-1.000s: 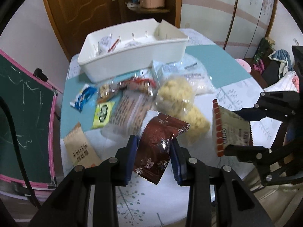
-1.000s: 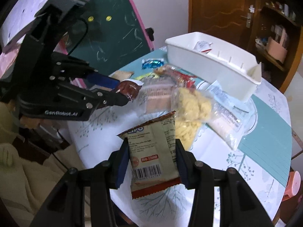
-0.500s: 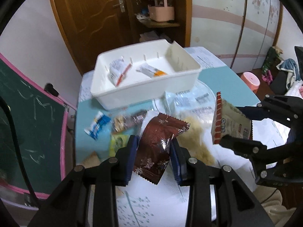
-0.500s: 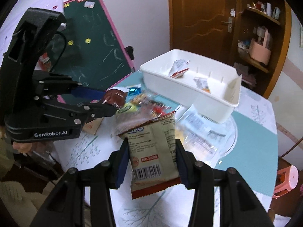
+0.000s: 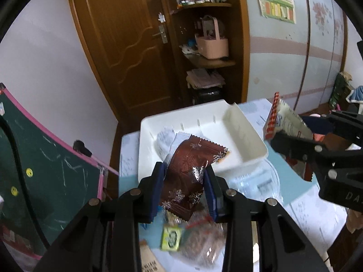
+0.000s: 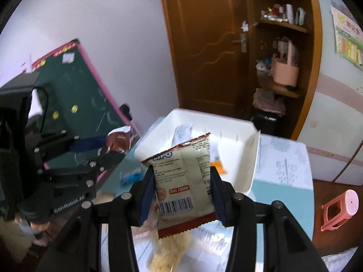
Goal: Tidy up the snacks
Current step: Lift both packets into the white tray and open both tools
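Your left gripper (image 5: 184,188) is clamped on the brown snowflake packet (image 5: 190,176), held above the near-left edge of the white bin (image 5: 249,136). Let go too soon and it falls short, onto the loose snacks below: green packet (image 5: 171,238), clear bag of biscuits (image 5: 202,242). A packet (image 5: 164,139) already in the bin sits right behind it, so a drop there may pile up.

Your right gripper (image 6: 182,189) is closed on the beige barcode packet (image 6: 185,181), also short of the bin's near wall. Both grippers are near each other; going in together risks a knock.

Table (image 5: 304,204): pale patterned cloth with teal patches, cluttered. Chalkboard (image 5: 45,181) at left, wooden door (image 5: 127,45) far, shelves (image 5: 211,61) with a pink basket (image 5: 212,45), pink stool (image 6: 340,208) at right. Motion blur; what else lies in the bin is unclear.
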A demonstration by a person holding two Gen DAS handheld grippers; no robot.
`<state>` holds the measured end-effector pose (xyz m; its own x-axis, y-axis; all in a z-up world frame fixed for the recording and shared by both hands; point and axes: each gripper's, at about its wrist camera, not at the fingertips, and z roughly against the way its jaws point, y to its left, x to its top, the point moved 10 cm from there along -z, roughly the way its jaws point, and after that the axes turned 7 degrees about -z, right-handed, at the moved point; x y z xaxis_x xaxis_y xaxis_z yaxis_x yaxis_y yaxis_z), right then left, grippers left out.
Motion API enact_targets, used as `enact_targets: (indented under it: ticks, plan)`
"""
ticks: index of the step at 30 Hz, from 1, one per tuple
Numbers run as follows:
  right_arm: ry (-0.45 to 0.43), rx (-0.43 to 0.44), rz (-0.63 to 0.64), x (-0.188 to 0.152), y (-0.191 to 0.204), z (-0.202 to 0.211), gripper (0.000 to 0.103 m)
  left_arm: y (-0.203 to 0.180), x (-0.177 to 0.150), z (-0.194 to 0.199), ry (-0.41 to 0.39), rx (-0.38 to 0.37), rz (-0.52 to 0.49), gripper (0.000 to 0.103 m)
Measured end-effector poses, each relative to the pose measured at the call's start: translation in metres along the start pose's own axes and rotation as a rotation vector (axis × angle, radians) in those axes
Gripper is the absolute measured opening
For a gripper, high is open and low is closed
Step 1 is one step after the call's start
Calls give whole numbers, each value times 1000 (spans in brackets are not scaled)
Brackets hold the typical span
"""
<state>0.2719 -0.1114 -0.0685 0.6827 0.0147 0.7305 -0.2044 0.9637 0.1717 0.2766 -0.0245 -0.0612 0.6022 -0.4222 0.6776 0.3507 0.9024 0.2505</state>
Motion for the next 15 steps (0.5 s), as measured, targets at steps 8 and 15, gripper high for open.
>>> enact_targets:
  ticks: [8, 15]
  plan:
    - [-30, -31, -121, 49, -23, -25, 46, 15, 39, -35, 9, 40, 18, 33]
    - [6, -61, -191, 53, -44, -57, 46, 22, 52, -68, 25, 55, 50, 33]
